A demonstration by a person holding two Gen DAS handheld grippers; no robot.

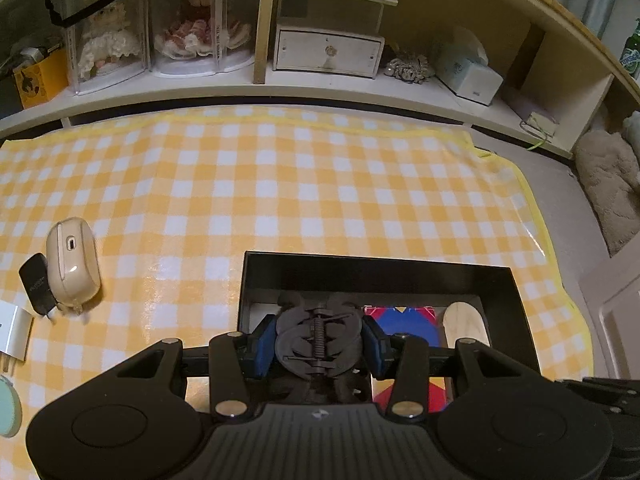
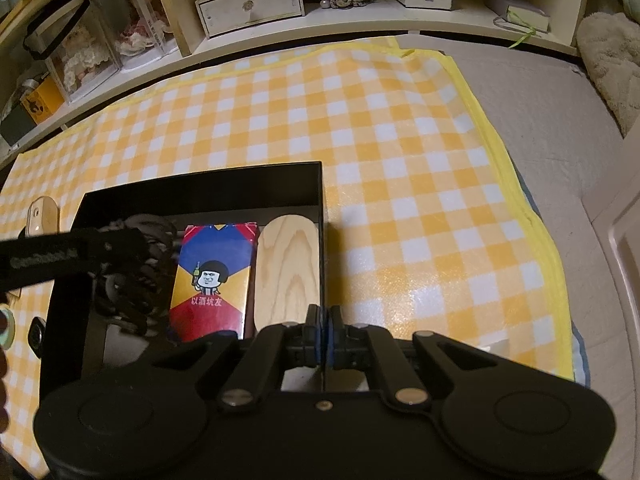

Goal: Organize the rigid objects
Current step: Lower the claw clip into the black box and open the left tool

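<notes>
Left wrist view shows the left gripper [image 1: 319, 346] clamped on a black claw hair clip [image 1: 318, 344], blue pads [image 1: 266, 346] pressing both sides, held over the left part of the black box [image 1: 376, 270] at lower centre. Inside the box, right of the clip, lie a colourful card pack [image 2: 212, 276] and a wooden oval piece [image 2: 288, 268] against the right wall. The right gripper [image 2: 323, 338] has its fingers pressed together on the box's right wall, seemingly steadying it. To place well, I would lower the clip into the free left space, clear of the card pack, before letting go. A beige case [image 1: 72, 266] and black adapter [image 1: 36, 288] wait on the checked cloth [image 1: 320, 184] at left.
</notes>
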